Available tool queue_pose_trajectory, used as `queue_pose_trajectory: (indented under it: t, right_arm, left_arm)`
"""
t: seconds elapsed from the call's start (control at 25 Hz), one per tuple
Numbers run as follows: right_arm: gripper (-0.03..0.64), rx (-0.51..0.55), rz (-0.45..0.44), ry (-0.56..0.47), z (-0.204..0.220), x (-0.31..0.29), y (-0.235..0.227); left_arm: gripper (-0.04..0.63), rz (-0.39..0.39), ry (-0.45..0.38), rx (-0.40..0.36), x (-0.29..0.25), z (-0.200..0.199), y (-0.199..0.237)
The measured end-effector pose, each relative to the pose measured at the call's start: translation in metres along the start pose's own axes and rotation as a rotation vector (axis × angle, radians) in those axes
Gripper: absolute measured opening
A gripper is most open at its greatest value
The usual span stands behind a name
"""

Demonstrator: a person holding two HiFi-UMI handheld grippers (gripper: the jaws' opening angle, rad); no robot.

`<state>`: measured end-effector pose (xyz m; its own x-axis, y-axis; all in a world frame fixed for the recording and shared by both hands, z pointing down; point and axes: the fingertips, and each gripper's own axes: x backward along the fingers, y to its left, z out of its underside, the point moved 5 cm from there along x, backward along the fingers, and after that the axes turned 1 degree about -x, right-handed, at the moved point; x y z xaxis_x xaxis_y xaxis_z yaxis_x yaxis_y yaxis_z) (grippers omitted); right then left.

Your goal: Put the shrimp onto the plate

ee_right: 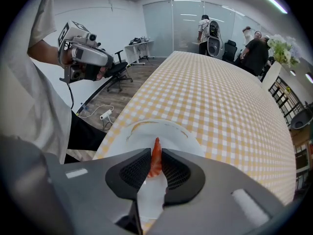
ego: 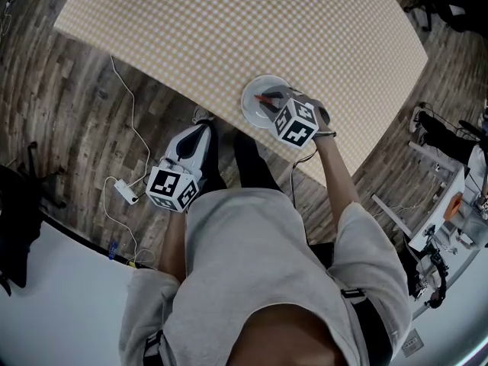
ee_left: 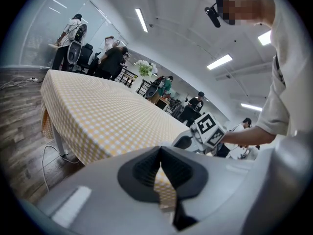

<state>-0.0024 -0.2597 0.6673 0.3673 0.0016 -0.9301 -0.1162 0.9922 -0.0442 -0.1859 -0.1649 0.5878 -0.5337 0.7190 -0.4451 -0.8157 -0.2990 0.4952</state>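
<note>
An orange shrimp (ee_right: pixel 156 160) stands between the pads of my right gripper (ee_right: pixel 156 168), its thin end pointing forward. The jaws are shut on it, just over a white plate (ee_right: pixel 146 131) at the near edge of the checked table. From the head view the shrimp (ego: pixel 267 98) shows as a red streak in the plate (ego: pixel 252 90), with the right gripper (ego: pixel 278 109) reaching in from the near side. My left gripper (ego: pixel 200 132) hangs off the table, low over the wood floor. Its jaws (ee_left: pixel 160 155) are shut with nothing in them.
The yellow-checked tablecloth (ego: pixel 229 21) stretches far beyond the plate. A white cable and power strip (ego: pixel 126 191) lie on the floor at the left. Several people and office chairs (ee_right: pixel 215 45) stand past the table's far end. Metal equipment (ego: pixel 435 204) is at the right.
</note>
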Motion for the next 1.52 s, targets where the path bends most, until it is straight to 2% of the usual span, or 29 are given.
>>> queue_pose_trajectory:
  t: [0.12,0.24,0.36,0.6,0.72,0.84,1.08,1.24,1.52]
  right_arm:
    - [0.071,-0.003,0.006,-0.008,0.0,0.0,0.0]
    - [0.12,-0.009,0.007,0.0,0.0,0.001,0.003]
    - [0.115,0.01,0.037,-0.003,-0.003,0.003,0.004]
    - [0.11,-0.015,0.07,-0.044,-0.005,0.018,0.003]
    - [0.082,-0.017,0.096,-0.06,-0.005,0.024,0.004]
    - [0.0,0.014,0.129,-0.061,-0.002,0.03,0.01]
    - [0.0,0.014,0.148,-0.096,0.009,0.047,0.023]
    - [-0.002,-0.004,0.19,-0.106,0.017,0.062,0.031]
    - [-0.002,-0.176,0.329,-0.336,0.01,0.109,0.015]
  left_arm:
    - [0.011,0.002,-0.006,-0.006,0.0,-0.002,-0.001]
    - [0.011,0.002,-0.01,-0.016,0.003,-0.006,-0.003]
    - [0.011,-0.003,-0.017,-0.032,0.007,-0.013,-0.004]
    - [0.011,0.004,-0.036,-0.066,0.009,-0.021,-0.016]
    - [0.011,0.008,-0.04,-0.076,0.008,-0.021,-0.023]
    - [0.011,0.012,-0.054,-0.091,0.009,-0.023,-0.032]
    - [0.011,0.006,-0.095,-0.145,0.008,-0.031,-0.055]
    - [0.011,0.006,-0.101,-0.176,0.012,-0.03,-0.074]
    - [0.011,0.003,-0.184,-0.285,0.01,-0.061,-0.107]
